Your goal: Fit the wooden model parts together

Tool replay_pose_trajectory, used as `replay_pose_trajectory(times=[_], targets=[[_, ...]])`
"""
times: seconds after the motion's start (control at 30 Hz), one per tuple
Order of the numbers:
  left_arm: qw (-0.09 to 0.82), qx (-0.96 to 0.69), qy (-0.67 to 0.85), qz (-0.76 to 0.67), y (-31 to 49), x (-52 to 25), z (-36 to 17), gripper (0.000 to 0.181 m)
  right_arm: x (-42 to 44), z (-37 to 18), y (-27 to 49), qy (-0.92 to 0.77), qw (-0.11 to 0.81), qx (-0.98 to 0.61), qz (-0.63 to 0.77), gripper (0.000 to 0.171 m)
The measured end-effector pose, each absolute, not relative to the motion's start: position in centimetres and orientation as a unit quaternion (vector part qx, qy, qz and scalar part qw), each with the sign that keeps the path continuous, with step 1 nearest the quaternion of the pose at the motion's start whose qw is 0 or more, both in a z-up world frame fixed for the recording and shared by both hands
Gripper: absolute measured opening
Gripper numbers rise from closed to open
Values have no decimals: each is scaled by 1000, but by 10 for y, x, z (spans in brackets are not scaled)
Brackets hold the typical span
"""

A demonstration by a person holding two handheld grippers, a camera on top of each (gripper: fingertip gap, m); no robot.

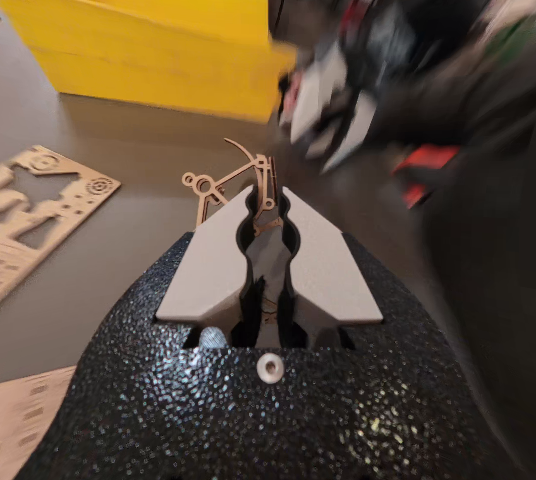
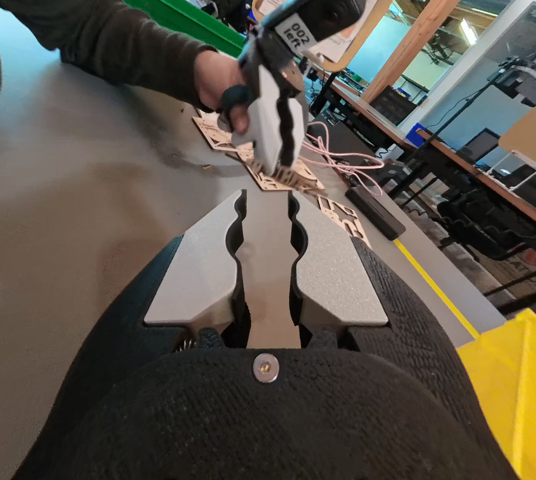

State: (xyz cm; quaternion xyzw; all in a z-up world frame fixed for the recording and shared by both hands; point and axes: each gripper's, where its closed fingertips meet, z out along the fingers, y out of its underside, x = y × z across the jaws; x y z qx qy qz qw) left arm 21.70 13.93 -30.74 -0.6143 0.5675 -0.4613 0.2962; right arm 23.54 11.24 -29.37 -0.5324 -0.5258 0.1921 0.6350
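My left gripper [image 1: 268, 190] is shut on a thin laser-cut wooden model part [image 1: 261, 161] that stands up between its fingertips, just above the grey table. In the right wrist view the left gripper [image 2: 277, 170], held by a hand, points down onto the wooden part [image 2: 293, 177] over the cut-out sheets. My right gripper [image 2: 266, 199] is open and empty, low over the table, a short way in front of the left one. It shows as a blurred shape in the left wrist view [image 1: 327, 123].
A yellow bin [image 1: 150, 39] stands behind the part and shows at the lower right of the right wrist view [image 2: 507, 379]. Cut-out wooden sheets [image 1: 49, 204] [image 2: 342, 216] lie on the table. A black box [image 2: 374, 216] and pink cord [image 2: 342, 158] lie near the yellow-taped edge [image 2: 429, 280]. About 4 cm separates my left fingertips from my right.
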Motion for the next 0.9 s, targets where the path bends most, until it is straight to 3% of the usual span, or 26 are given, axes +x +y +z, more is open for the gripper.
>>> replay_pose_trajectory(times=[0.1,0.3,0.7,0.9], targets=[[302,-594,669,-330,123,218,-336,11,233,-301,110,-532,594,-561,223,31],[234,-584,738,-244,98,216,-378,11,217,-366,92,-619,419,-627,218,24],[171,-607,727,-272,83,216,-395,10,211,-392,89,-637,292,-689,184,15],[178,-608,723,-277,83,216,-395,11,212,-393,86,-651,276,-687,169,10]])
